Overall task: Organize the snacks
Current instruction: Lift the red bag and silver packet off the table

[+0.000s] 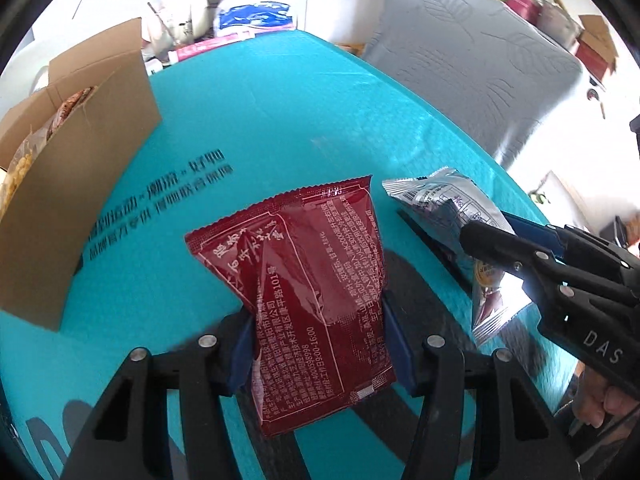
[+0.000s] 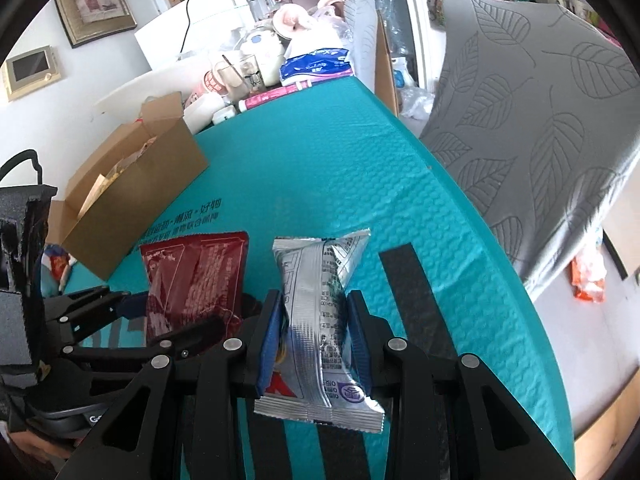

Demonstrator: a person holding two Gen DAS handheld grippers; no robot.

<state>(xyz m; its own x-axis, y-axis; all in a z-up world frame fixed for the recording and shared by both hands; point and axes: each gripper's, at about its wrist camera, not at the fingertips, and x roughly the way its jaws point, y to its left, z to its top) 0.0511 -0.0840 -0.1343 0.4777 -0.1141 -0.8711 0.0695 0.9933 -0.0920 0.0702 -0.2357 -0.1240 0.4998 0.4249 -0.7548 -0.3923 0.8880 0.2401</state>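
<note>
Left gripper [image 1: 320,340]: jaws clamped on a dark red snack packet [image 1: 304,288], gripped at its sides and held above the teal table [image 1: 280,120]. Right gripper [image 2: 316,340]: jaws clamped on a silver snack packet [image 2: 320,320], also clear of the table. The two packets sit side by side, near one another. An open cardboard box [image 1: 72,200] holding other snacks stands to the left.

A dark red snack packet [image 1: 316,300] is clamped between the blue pads of the left gripper [image 1: 320,344], above the teal table cover [image 1: 280,128]. A silver packet [image 1: 452,216] is gripped by the right gripper [image 1: 486,236] at the right. An open cardboard box [image 1: 76,184] holding snacks is seen at the left.
</note>
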